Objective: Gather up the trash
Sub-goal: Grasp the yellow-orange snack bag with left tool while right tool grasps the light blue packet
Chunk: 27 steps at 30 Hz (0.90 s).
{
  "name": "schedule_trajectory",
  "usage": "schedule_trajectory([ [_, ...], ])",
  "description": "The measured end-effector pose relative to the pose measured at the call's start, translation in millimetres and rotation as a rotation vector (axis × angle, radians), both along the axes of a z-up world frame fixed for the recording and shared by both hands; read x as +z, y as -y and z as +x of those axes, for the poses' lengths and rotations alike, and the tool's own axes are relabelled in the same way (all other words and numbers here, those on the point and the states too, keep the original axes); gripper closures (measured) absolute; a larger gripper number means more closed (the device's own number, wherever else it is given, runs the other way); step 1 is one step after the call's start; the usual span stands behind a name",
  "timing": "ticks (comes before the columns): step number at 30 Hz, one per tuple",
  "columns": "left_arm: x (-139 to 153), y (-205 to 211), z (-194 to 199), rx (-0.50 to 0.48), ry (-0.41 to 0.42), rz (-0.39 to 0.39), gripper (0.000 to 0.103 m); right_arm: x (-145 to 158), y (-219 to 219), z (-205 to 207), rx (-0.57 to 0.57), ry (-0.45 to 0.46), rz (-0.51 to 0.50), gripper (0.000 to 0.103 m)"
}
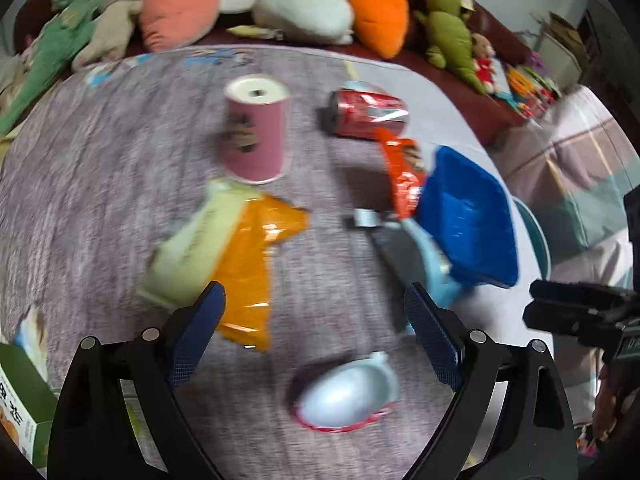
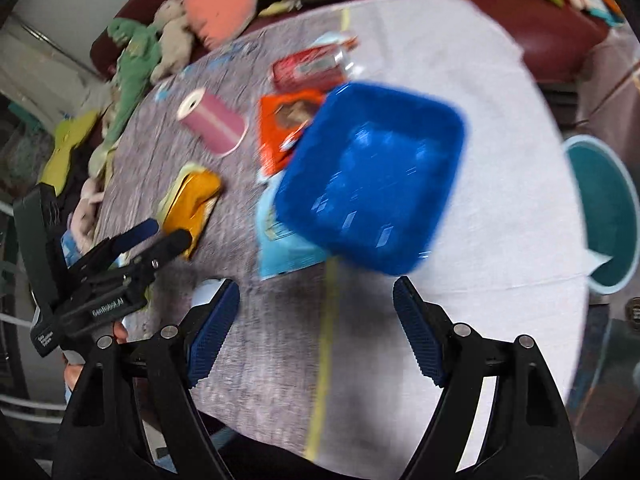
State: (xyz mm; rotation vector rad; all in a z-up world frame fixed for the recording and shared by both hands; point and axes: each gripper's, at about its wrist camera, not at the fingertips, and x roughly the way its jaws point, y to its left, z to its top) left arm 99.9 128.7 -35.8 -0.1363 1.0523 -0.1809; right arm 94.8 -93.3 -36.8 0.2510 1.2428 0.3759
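Observation:
Trash lies on a cloth-covered table [image 1: 100, 184]: an upright pink canister [image 1: 256, 132], a crushed red can [image 1: 368, 114], an orange-red wrapper [image 1: 404, 176], a yellow bag [image 1: 248, 264] over a pale green packet [image 1: 188, 248], a light blue packet [image 1: 432, 264] and a white cup [image 1: 348, 396] on its side. A blue basket [image 2: 372, 176] stands by the wrappers. My left gripper [image 1: 314, 300] hangs open above the cup, its pads touching nothing. My right gripper [image 2: 316, 292] is open just short of the basket, nothing between its fingers. Both views are motion-blurred.
Plush toys [image 1: 304, 8] line a dark red sofa behind the table. A teal bin [image 2: 604, 208] stands off the table's right edge. A green carton [image 1: 20, 408] sits at the near left corner. The left gripper [image 2: 160, 236] shows at the right wrist view's left.

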Motion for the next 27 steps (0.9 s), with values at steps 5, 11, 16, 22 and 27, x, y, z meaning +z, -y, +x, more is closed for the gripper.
schedule_trajectory([
  [5,-6,-29,2,0.047,-0.008,0.002,0.012,-22,-24,16,0.025,-0.043,0.020,0.028],
  [11,-15,-51,17,0.084,-0.024,0.000,0.012,-37,-25,45,0.015,-0.052,-0.007,0.027],
  [16,-23,-55,32,0.083,-0.040,0.010,0.012,-40,-22,65,0.014,-0.049,-0.011,0.027],
  [22,-40,-50,48,0.051,-0.079,0.075,0.012,-51,-50,68,0.094,-0.039,-0.031,0.036],
  [27,-55,-47,55,0.043,-0.102,0.092,0.012,-68,-55,71,0.107,-0.073,-0.037,0.065],
])
